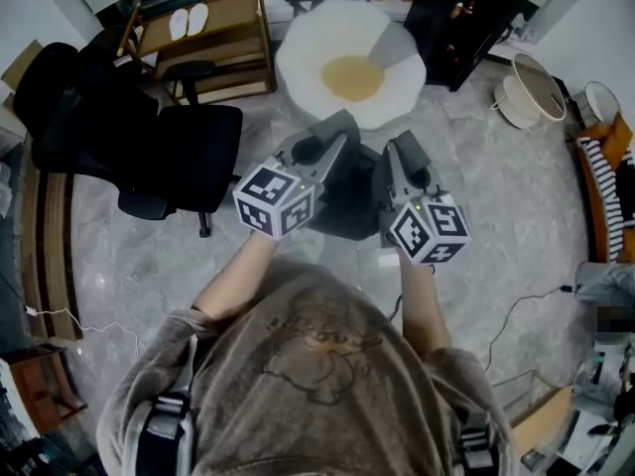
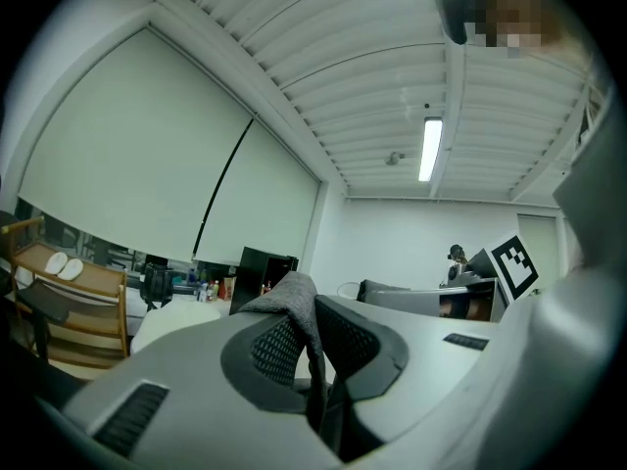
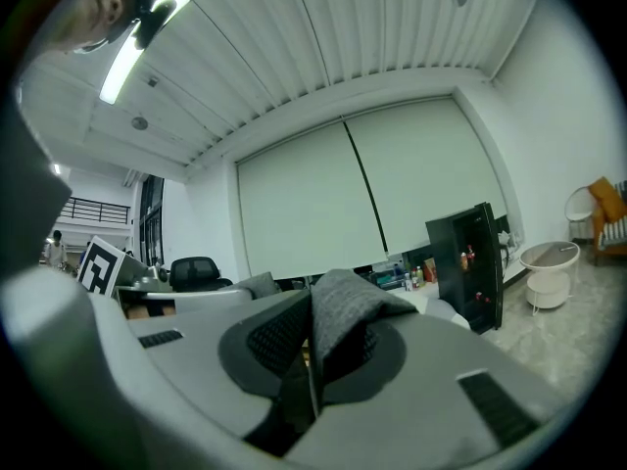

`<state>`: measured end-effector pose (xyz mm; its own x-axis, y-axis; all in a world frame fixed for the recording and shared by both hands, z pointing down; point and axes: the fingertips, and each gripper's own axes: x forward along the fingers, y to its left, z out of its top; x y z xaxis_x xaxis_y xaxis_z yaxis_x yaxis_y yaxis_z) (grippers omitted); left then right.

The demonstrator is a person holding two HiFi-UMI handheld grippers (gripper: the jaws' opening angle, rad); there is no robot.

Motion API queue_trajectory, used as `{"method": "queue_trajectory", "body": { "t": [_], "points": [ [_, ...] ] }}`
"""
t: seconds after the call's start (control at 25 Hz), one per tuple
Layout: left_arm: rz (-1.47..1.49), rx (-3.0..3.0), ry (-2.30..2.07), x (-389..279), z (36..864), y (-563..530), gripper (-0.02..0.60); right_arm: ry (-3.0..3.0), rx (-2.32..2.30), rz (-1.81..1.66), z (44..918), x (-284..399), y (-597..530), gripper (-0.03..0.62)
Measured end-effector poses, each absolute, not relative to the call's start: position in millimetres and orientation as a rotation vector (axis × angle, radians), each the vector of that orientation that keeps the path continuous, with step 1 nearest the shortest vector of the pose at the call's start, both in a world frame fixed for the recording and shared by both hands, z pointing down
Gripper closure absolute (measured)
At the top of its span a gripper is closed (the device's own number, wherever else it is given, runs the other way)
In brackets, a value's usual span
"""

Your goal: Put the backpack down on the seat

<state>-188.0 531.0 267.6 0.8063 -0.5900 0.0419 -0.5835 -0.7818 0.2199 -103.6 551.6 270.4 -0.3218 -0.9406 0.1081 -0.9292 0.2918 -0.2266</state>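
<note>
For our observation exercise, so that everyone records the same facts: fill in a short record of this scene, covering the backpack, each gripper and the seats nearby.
backpack: dark, hanging between the two grippers above the floor
left gripper: shut on grey backpack fabric
right gripper: shut on grey backpack fabric
white round seat: ahead of the grippers, yellow centre
office chair: black, to the left
task state: backpack not yet on a seat

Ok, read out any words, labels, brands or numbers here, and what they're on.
No readable text.
Black-and-white marker cube, and its twin: square patterns only.
Print on the grey-brown sweatshirt: too blurred.
Small bottles beside the black cabinet: labels too small.
</note>
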Motion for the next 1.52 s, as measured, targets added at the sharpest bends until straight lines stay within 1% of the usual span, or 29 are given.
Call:
{"method": "queue_trajectory", "body": {
  "t": [0.56, 1.16, 1.52],
  "points": [
    [0.008, 2.756, -0.844, -151.3, 281.6, 430.6, 0.548, 2.463, -1.820, -0.431, 282.6, -69.7, 454.3, 0.560],
    [0.053, 2.738, -0.767, -132.0, 283.7, 298.1, 0.548, 2.426, -1.806, -0.489, 285.1, -50.6, 329.3, 0.562],
    [0.046, 2.768, -0.713, -127.2, 283.9, 244.2, 0.548, 2.388, -1.838, -0.472, 285.8, -42.7, 273.5, 0.562]
  ]
}}
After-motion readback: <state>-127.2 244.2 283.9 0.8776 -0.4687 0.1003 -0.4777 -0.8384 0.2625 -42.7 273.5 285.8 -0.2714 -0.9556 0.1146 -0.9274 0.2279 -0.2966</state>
